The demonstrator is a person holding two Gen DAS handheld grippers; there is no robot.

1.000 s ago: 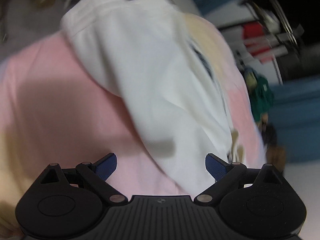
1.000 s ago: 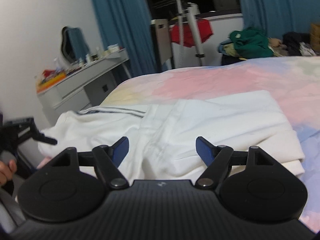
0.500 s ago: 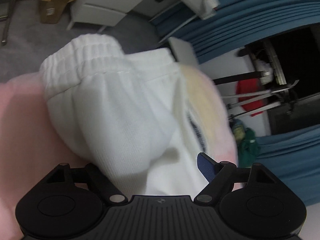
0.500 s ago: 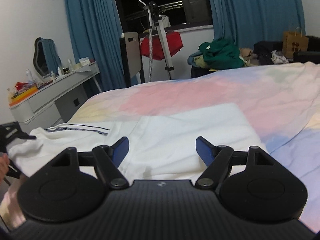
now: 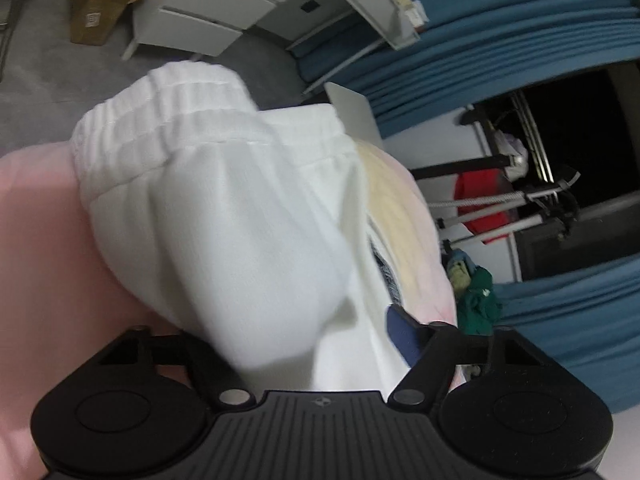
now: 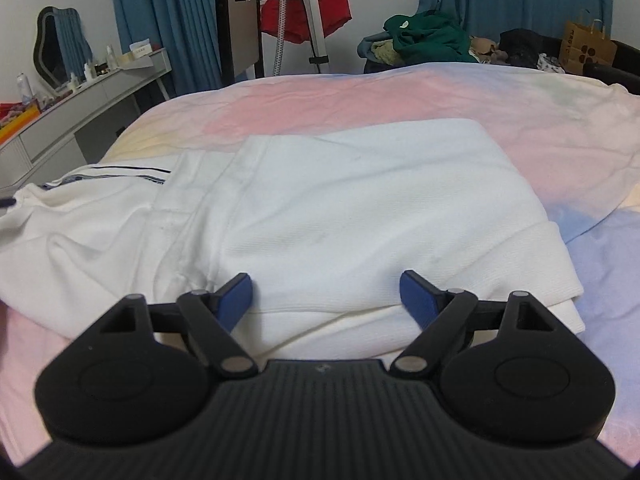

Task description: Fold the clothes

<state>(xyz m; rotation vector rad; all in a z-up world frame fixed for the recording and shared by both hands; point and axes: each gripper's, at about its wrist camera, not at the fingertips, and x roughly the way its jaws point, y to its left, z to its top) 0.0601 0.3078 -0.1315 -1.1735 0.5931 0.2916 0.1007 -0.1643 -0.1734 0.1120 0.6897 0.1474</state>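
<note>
Right wrist view showed the right gripper (image 6: 326,294) with its blue-tipped fingers (image 6: 236,294) spread wide and nothing between them, hovering just above the near edge of the white knit trousers (image 6: 340,208). That garment lay partly folded on the pastel pink, yellow and blue bedspread (image 6: 400,100), one thick folded panel in front of the gripper and a looser section with a thin dark stripe running off to the left. Beyond the bed stood a grey dresser (image 6: 80,108) with bottles, blue curtains (image 6: 168,24), a pile of green clothing (image 6: 424,40) and a brown paper bag (image 6: 586,46).

Left wrist view showed the left gripper (image 5: 320,344) pushed up against the elasticated waistband end of the white knit trousers (image 5: 224,216), which bulged up over the pink part of the bedspread (image 5: 44,240). Fabric filled the space between the fingers and hid the left one; only the right blue finger (image 5: 404,336) was visible, set well out from centre. Whether the fingers had any hold on the cloth could not be told. A cardboard box (image 5: 100,4) stood on the grey floor behind.
</note>
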